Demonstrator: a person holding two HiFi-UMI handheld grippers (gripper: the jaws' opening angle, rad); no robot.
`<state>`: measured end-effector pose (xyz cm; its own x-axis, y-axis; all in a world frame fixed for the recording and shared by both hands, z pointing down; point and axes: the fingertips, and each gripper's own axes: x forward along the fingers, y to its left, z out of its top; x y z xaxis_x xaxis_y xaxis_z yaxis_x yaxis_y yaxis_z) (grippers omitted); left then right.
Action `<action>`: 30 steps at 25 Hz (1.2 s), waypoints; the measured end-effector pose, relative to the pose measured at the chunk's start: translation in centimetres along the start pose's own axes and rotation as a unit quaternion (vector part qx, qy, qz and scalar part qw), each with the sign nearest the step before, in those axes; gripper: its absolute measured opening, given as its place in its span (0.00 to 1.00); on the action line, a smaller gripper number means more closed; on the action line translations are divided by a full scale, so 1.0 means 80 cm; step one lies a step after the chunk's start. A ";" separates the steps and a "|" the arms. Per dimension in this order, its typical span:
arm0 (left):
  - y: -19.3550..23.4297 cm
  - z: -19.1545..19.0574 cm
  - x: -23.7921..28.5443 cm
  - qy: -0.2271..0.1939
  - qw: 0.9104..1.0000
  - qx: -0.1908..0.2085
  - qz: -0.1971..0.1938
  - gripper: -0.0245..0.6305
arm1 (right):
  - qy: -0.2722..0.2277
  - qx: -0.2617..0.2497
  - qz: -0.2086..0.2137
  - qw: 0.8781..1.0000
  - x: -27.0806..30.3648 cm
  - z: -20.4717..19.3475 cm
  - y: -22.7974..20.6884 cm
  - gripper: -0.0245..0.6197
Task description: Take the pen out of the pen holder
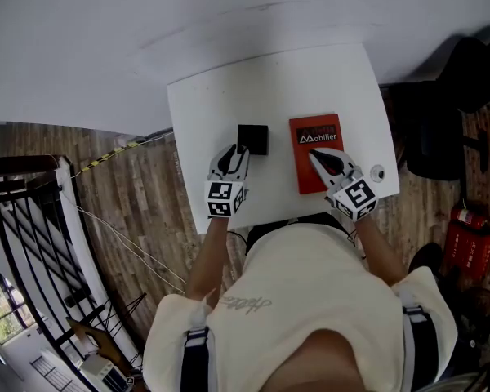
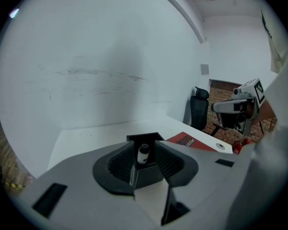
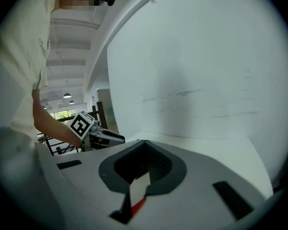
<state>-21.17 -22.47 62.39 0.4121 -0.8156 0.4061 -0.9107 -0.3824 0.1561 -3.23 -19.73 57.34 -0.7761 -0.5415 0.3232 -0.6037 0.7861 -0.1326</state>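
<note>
A black square pen holder (image 1: 252, 139) stands on the white table (image 1: 229, 96). In the left gripper view a pen (image 2: 143, 153) with a white body and a dark cap stands upright in the holder (image 2: 146, 175). My left gripper (image 1: 238, 152) sits just in front of the holder, open, its jaws (image 2: 144, 145) spread on either side of the pen and holder without pressing on them. My right gripper (image 1: 316, 155) hovers over a red book (image 1: 314, 131) to the right, its jaws (image 3: 144, 143) closed with nothing between them.
A small round white object (image 1: 377, 172) lies near the table's right edge. A black office chair (image 1: 433, 137) and a red fire extinguisher (image 1: 465, 235) stand to the right on the wooden floor. A dark stair railing (image 1: 24, 243) is at the left. A white wall backs the table.
</note>
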 end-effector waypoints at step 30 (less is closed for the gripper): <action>0.001 0.016 0.014 -0.018 1.000 0.013 0.014 0.18 | -0.012 0.004 0.002 1.000 0.012 0.009 -0.006 0.05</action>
<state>-20.76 -23.94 61.72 0.3876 -0.8410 0.3774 -0.9211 -0.3700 0.1212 -3.78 -20.85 57.06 -0.7825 -0.5454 0.3004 -0.6020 0.7858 -0.1415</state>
